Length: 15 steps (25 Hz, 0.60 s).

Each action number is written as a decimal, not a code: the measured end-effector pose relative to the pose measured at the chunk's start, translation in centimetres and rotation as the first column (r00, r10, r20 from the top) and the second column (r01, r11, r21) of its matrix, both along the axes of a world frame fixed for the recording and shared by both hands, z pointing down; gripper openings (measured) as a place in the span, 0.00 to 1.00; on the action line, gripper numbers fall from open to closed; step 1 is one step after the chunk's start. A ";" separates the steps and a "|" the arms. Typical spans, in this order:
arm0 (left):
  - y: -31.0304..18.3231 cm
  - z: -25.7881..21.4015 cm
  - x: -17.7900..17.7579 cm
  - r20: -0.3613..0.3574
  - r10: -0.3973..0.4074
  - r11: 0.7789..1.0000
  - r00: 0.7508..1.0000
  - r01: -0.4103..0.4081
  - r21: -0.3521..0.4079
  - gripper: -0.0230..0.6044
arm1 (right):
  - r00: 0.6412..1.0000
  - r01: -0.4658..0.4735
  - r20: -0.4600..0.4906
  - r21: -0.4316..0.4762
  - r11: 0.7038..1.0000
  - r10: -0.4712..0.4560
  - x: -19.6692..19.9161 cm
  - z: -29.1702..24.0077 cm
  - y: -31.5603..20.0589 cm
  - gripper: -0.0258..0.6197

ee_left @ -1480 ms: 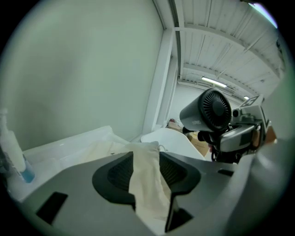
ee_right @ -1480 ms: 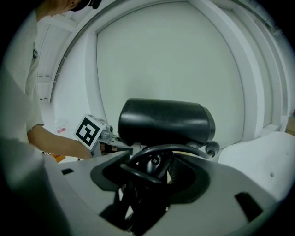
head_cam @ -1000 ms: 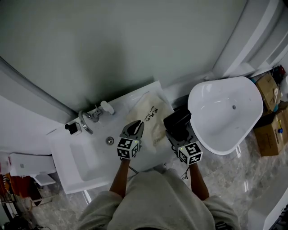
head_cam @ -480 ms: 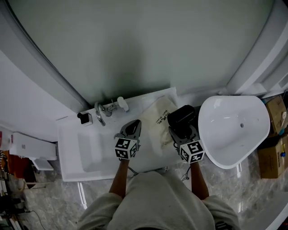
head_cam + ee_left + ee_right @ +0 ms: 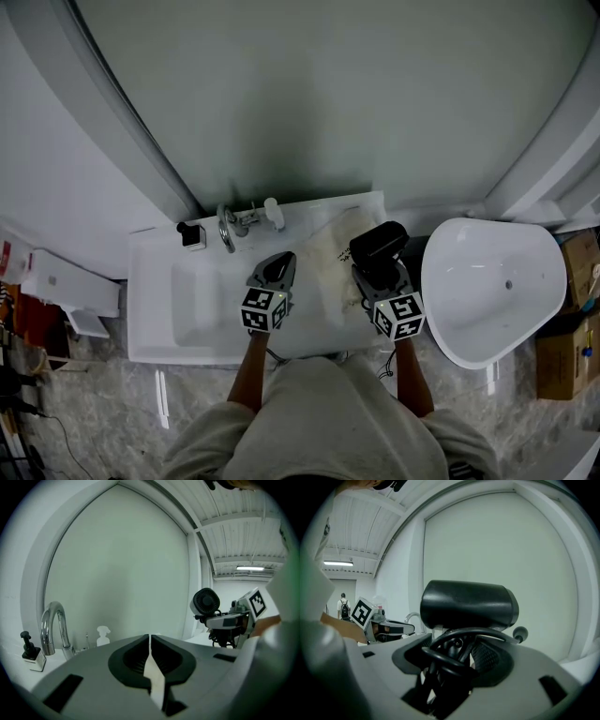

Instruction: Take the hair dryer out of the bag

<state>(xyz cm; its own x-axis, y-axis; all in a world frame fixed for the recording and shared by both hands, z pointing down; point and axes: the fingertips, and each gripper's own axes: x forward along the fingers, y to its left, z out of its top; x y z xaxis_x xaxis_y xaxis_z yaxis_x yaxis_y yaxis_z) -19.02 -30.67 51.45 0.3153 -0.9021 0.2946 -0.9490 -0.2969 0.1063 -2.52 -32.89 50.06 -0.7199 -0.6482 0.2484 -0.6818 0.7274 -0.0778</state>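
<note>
Now the hair dryer (image 5: 378, 244) looks to me to be out of the bag. It is held up over the right end of the desk (image 5: 314, 323), with its black barrel above the jaws of my right hand-held gripper (image 5: 452, 656). That gripper is clamped round the handle, with loops of cord bunched in the same grip. The bag (image 5: 328, 261) lies slack on the desk just left of the dryer, and in the head view I see no part of the dryer inside the cloth.

My left hand-held gripper (image 5: 149, 641) is beside the bag with its jaws pressed together. A pale strip shows in the seam between them, and I cannot tell whether that is bag cloth pinched there or something seen through the gap.

Further out, the faucet (image 5: 225, 228) and sink bowl (image 5: 192, 300) are to the left, and a white basin (image 5: 492, 281) stands off the right end.

I judge the extraction itself done. The next move calls for a bare spot to set the dryer down, with the cord kept from snagging on the bag.
</note>
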 end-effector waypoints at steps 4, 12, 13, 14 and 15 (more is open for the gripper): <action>0.5 0.2 0.1 0.012 0.000 1.000 1.000 0.000 -0.004 0.07 | 1.000 0.004 -0.008 -0.001 1.000 -0.004 -0.1 0.1 0.3 0.44; 0.3 0.5 0.8 -0.001 0.007 1.000 1.000 -0.007 -0.011 0.07 | 1.000 -0.005 -0.015 -0.002 1.000 0.005 0.4 0.3 0.2 0.44; 0.2 0.5 0.9 -0.007 0.009 1.000 1.000 -0.009 -0.010 0.07 | 1.000 -0.005 -0.017 -0.002 1.000 0.005 0.4 0.3 0.2 0.44; 0.1 0.6 1.0 -0.009 0.011 1.000 1.000 -0.012 -0.010 0.07 | 1.000 -0.006 -0.018 -0.002 1.000 0.006 0.5 0.4 0.1 0.44; 0.0 0.6 1.1 -0.008 0.014 1.000 1.000 -0.014 -0.009 0.07 | 1.000 -0.006 -0.020 -0.002 1.000 0.006 0.5 0.5 0.1 0.44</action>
